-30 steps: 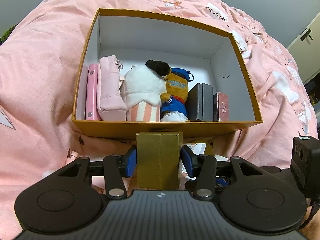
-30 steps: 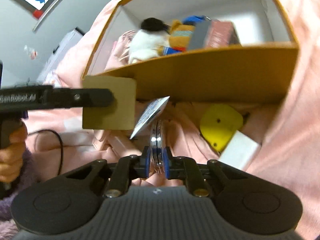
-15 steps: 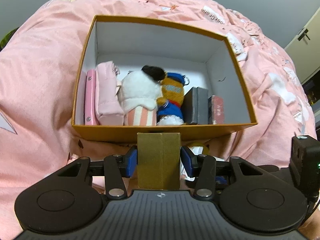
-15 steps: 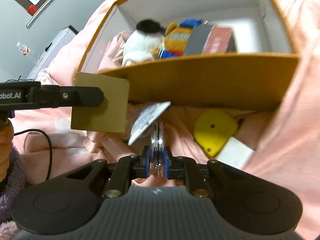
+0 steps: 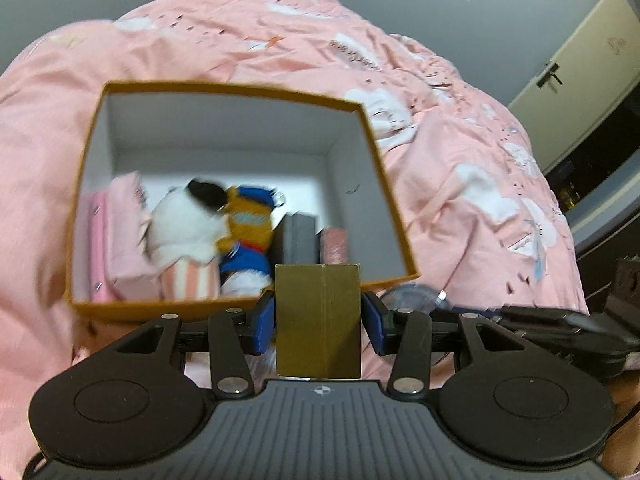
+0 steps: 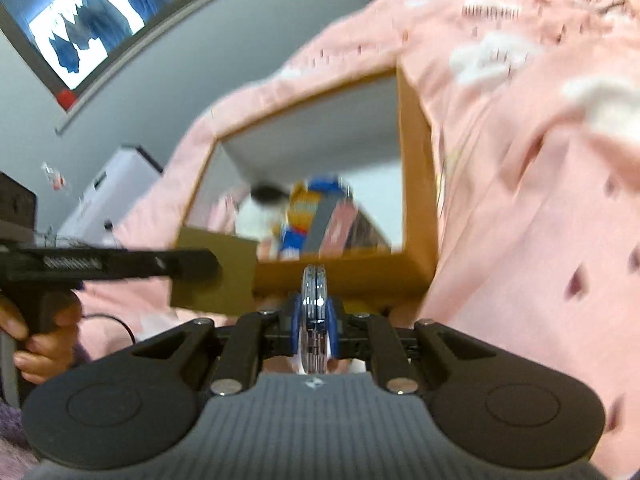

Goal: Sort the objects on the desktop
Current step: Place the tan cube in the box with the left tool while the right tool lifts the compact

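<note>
Spread across both views: a pink quilt (image 5: 460, 128), soft and rumpled, serving as the work surface. Sunk into it at frame centre, an open orange box (image 5: 240, 312) with white walls, mouth up so things can be dropped in from above. Already packed upright along the near wall, lower left of the opening: a pink pouch (image 5: 124, 240), a white plush toy (image 5: 184, 228), an orange-and-blue plush toy (image 5: 248, 236), then a grey case (image 5: 302, 236) and a reddish case (image 5: 336, 244) (stood on edge, likely to save room). Back half of the floor bare, so space enough for more.

Held low in the middle of the left wrist view, just over the near rim: a gold carton (image 5: 318, 320), pinched on both sides by the left gripper (image 5: 318, 322), blue pads pressed flat to its faces, long side upright to match the row inside. Seen again at middle left of the right wrist view (image 6: 214, 272), a hand (image 6: 36, 344) on the handle.

Smallest: a silver disc (image 6: 314, 308), thin and edge-on, clamped between the nearly closed pads of the right gripper (image 6: 314, 320), bottom centre, short of the rim and aimed at the opening. Judged: both items poised for the box, neither yet inside.
</note>
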